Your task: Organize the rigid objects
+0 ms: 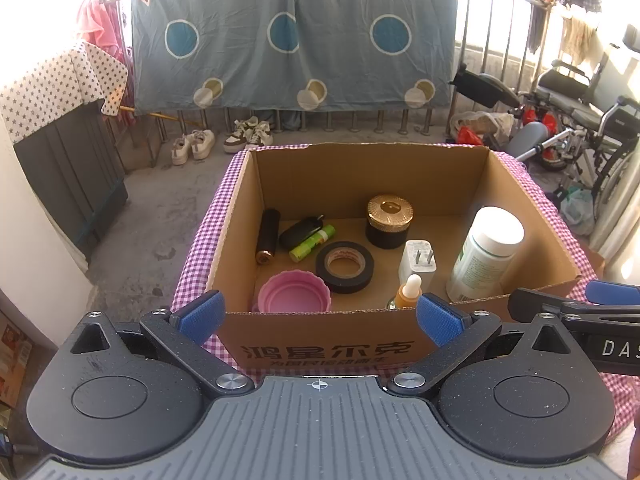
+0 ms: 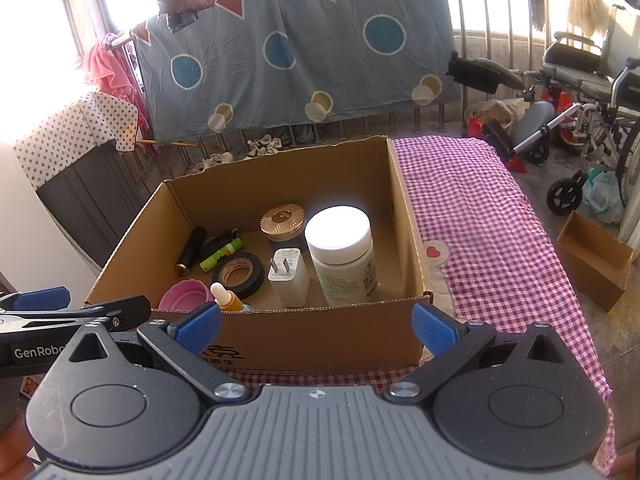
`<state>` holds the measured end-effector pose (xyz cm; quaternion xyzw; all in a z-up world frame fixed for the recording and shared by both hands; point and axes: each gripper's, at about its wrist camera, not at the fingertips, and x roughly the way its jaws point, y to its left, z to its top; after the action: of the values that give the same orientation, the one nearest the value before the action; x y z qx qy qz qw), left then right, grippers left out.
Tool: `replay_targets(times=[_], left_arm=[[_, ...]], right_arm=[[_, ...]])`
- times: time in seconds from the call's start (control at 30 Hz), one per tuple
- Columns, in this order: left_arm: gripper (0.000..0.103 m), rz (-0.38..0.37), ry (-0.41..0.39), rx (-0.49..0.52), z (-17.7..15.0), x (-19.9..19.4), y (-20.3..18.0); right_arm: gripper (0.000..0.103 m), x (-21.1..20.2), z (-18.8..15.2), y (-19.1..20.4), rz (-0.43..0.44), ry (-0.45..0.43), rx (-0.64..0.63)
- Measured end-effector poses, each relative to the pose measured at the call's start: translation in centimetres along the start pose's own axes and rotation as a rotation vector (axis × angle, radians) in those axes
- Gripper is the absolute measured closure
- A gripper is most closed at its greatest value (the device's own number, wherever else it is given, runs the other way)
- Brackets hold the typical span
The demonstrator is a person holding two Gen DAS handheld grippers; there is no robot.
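An open cardboard box (image 1: 320, 344) (image 2: 404, 208) stands on a purple checked cloth (image 2: 480, 216). Inside are a white pill bottle (image 1: 486, 254) (image 2: 344, 254), a gold-lidded black jar (image 1: 389, 221) (image 2: 282, 221), a black tape roll (image 1: 345, 266) (image 2: 240, 272), a white charger (image 1: 418, 264) (image 2: 288, 280), a pink cup (image 1: 294, 293) (image 2: 186, 294), a dropper bottle (image 1: 409, 292) (image 2: 225, 298), a green tube (image 1: 312, 243), a black lighter and a black cylinder (image 1: 268, 236). My left gripper (image 1: 318, 318) is open and empty at the box's near wall. My right gripper (image 2: 316, 326) is open and empty beside it.
A small empty cardboard box (image 2: 596, 260) sits on the floor at the right. A wheelchair (image 2: 580, 120) stands at the back right. A blue patterned sheet (image 1: 292, 36) hangs on the railing, with shoes (image 1: 192, 146) below. A heart sticker (image 2: 434, 251) lies on the cloth.
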<state>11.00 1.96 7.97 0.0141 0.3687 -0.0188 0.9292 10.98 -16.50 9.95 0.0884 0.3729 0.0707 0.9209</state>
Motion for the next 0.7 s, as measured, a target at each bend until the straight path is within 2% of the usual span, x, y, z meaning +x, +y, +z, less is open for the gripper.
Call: replay_targets(times=[0.7], left_arm=[[0.001,0.000,0.001,0.000,0.00,0.03,0.00]], right_arm=[[0.000,-0.21,0.04,-0.07,-0.001,-0.001,0.004]])
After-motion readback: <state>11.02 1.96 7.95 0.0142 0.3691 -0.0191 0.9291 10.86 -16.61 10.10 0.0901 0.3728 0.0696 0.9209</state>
